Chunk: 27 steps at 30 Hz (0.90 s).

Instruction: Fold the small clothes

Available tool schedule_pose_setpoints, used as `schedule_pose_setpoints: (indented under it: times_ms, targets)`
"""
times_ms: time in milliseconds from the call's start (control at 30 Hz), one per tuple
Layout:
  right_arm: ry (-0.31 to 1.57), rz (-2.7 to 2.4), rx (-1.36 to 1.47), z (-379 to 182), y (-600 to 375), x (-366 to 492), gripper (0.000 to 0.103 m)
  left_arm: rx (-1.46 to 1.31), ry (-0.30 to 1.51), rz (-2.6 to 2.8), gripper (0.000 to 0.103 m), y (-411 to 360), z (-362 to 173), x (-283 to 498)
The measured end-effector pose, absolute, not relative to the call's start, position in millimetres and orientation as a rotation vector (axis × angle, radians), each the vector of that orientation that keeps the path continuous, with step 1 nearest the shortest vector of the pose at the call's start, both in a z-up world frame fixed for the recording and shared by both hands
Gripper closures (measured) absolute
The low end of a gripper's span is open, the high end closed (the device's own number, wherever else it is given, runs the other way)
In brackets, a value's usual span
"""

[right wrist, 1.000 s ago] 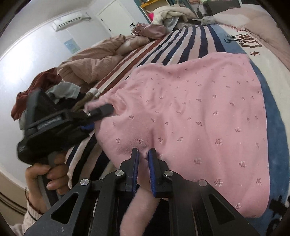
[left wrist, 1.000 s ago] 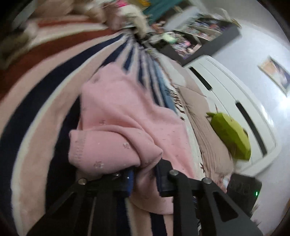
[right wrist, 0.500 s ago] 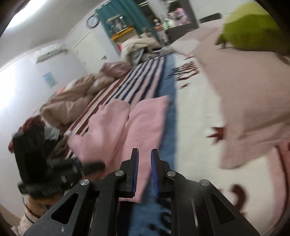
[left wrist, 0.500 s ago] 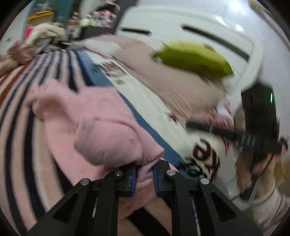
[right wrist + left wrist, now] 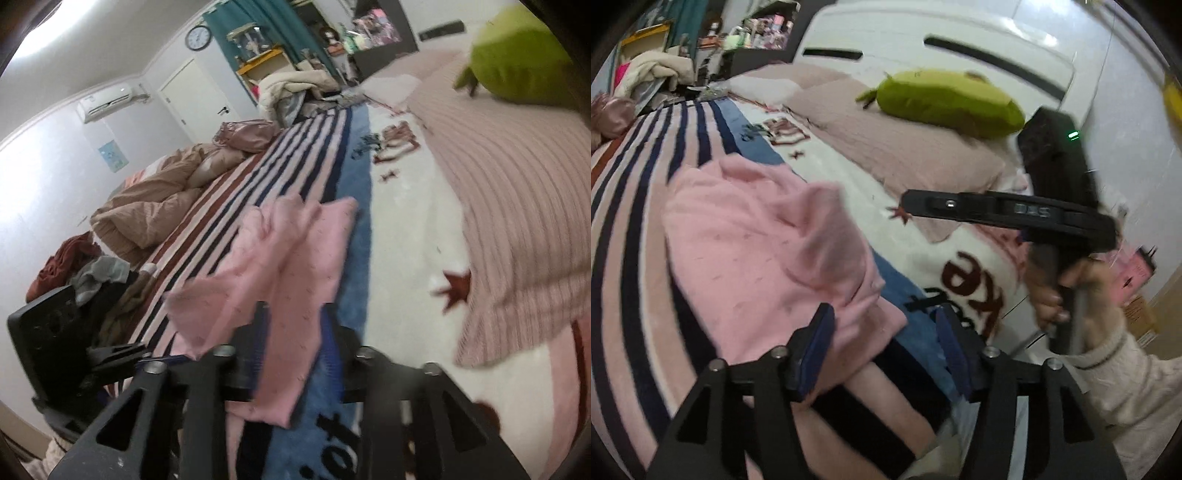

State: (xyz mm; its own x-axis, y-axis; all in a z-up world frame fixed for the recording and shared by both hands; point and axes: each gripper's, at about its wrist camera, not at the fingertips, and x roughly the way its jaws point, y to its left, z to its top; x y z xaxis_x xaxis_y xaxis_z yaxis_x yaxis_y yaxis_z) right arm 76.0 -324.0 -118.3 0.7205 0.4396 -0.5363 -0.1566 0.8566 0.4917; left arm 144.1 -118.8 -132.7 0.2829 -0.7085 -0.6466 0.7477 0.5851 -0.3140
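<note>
1. Left gripper [image 5: 882, 347]: I read its jaws as spread wide, nothing between the blue pads [image 5: 816, 347]. One pad rests against the near edge of the pink garment; the other stands apart over the blue band of the blanket.
2. Right gripper [image 5: 295, 332]: I see its jaws parted as well, the near end of the garment lying in the gap. Blur keeps me from telling whether either finger touches the cloth.
3. Pink garment [image 5: 764, 243]: soft knit with small printed motifs, folded over itself into a long bundle. It lies on the blanket where the stripes meet the blue band, with one end toward both grippers.
4. Blanket [image 5: 258, 177]: striped in navy, pink and rust, then a blue band, then a white field with dark red lettering. It covers the bed.
5. Right hand [image 5: 1056, 295]: seen from the left wrist camera, wrapped around the black handle of the right gripper, above the white field near the bed's edge.
6. Ribbed pink pillow [image 5: 901, 147]: on the white field, toward the head of the bed.
7. Green plush [image 5: 945, 99]: lies on top of that pillow, just before the white headboard [image 5: 923, 55].
8. Tan duvet [image 5: 159, 199]: bunched along the far side of the stripes.
9. Clothes pile [image 5: 85, 269]: red and grey pieces, near the striped edge beside the left gripper's body.
</note>
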Motion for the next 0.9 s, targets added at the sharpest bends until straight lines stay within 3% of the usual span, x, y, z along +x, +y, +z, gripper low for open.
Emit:
schedule_pose_setpoints:
  times_ms: [33,167,333,367,467,633,900]
  targets:
    - [0.685,0.349,0.419,-112.6,-319.4,78.8,0.063,0.042,0.822,-0.965,0.044,-109.0,-127.6,141.6]
    - [0.679,0.389,0.393,-99.2,-295.6,93.6,0.030,0.027,0.777,-0.835,0.043,-66.0,-115.0,141.4]
    - [0.804,0.362,0.306,-118.7,-254.9,127.5,0.025,-0.111,0.794,-0.784,0.042,-19.4,-118.3,156.6]
    - [0.845,0.342,0.292,-129.6,-248.1,136.2,0.028,-0.118,0.796,-0.779,0.042,-15.3,-119.7,156.9]
    - [0.849,0.340,0.296,-141.1,-246.5,137.6,0.097,-0.125,0.799,-0.763,0.042,-8.2,-122.7,157.4]
    - [0.783,0.253,0.328,-144.6,-274.7,104.3,0.098,-0.133,0.808,-0.761,0.042,-14.4,-127.4,164.2]
    - [0.850,0.308,0.375,-174.3,-282.5,86.4,0.094,-0.131,0.845,-0.770,0.042,-47.7,-141.2,183.4]
